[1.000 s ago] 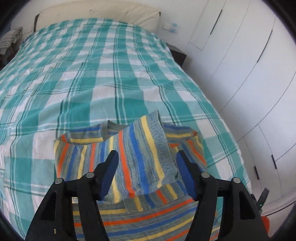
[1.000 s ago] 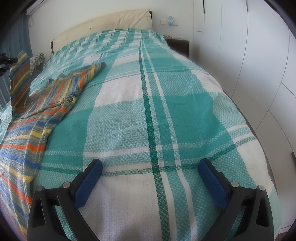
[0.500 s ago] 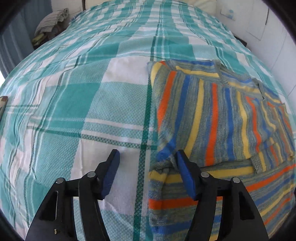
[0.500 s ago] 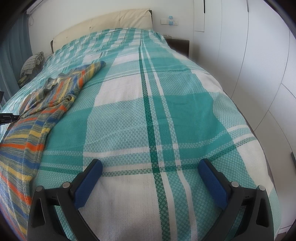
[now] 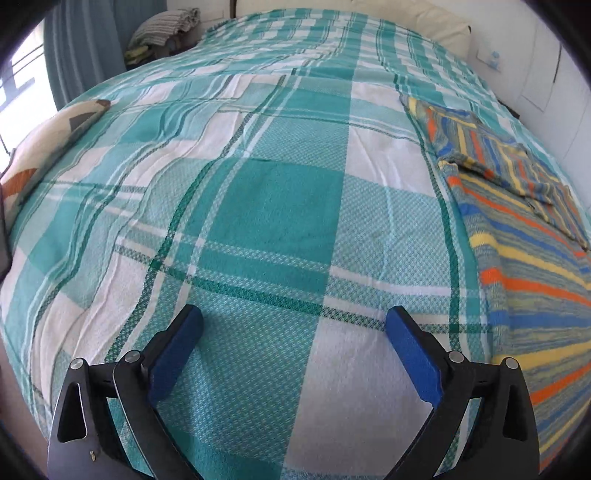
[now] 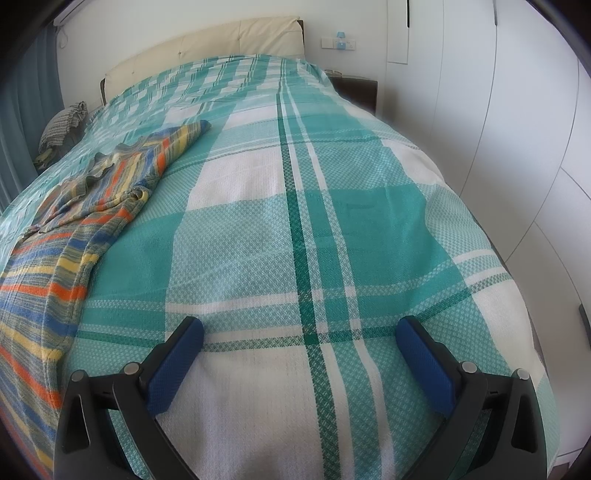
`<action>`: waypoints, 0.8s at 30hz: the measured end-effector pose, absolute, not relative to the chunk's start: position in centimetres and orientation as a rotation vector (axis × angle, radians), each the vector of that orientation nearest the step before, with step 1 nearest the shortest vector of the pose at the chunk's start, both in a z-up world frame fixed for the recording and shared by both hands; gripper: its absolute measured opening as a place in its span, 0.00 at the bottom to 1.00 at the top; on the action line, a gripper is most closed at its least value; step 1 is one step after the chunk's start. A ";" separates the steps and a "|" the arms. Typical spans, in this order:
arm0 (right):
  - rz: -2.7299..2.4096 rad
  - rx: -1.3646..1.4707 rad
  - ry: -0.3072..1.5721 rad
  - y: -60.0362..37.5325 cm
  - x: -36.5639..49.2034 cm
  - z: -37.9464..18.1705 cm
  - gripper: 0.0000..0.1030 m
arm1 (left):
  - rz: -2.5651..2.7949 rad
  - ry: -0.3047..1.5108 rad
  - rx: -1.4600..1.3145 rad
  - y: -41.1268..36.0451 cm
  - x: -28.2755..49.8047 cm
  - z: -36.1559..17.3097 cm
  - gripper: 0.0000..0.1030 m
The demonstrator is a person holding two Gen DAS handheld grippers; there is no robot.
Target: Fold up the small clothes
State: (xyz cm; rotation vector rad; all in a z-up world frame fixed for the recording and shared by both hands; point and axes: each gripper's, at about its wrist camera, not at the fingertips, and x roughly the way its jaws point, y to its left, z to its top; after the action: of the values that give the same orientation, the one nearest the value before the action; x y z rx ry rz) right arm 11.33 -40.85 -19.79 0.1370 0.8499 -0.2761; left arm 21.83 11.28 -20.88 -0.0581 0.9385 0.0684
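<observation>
L gripper [image 5: 293, 332] gaping wide, blue pads gripping nothing, hanging over the bedspread [image 5: 273, 206]. R gripper [image 6: 299, 343] likewise spread full, empty. Striped sweater [image 5: 517, 236], soft knit w/ orange, blue, yellow bands, lying flat w/ sleeve folded across, off to L gripper's right. Bedspread showing teal-white woven plaid.

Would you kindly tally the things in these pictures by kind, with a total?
Striped sweaters: 1
Plaid bedspreads: 1
Grippers, left and right, both open: 2
Clothes piles beside the bed: 1
Total: 5
</observation>
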 end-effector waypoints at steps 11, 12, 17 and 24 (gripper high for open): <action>-0.287 0.121 0.858 -40.8 11.4 -19.8 1.00 | 0.115 0.938 -0.021 10.6 22.0 -21.1 1.00; -0.288 0.120 0.859 -40.8 11.5 -19.8 1.00 | 0.116 0.939 -0.021 10.6 21.9 -21.1 1.00; -0.288 0.119 0.859 -40.8 11.5 -19.8 1.00 | 0.117 0.938 -0.018 10.6 21.9 -21.2 1.00; -0.287 0.119 0.858 -40.8 11.5 -19.8 1.00 | 0.120 0.936 -0.014 10.6 21.9 -21.2 1.00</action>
State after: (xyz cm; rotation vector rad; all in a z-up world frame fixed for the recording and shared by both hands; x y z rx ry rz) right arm 11.49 -40.85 -19.82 0.1195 0.8584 -0.2874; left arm 21.89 10.62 -21.24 -0.0140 0.9364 0.1198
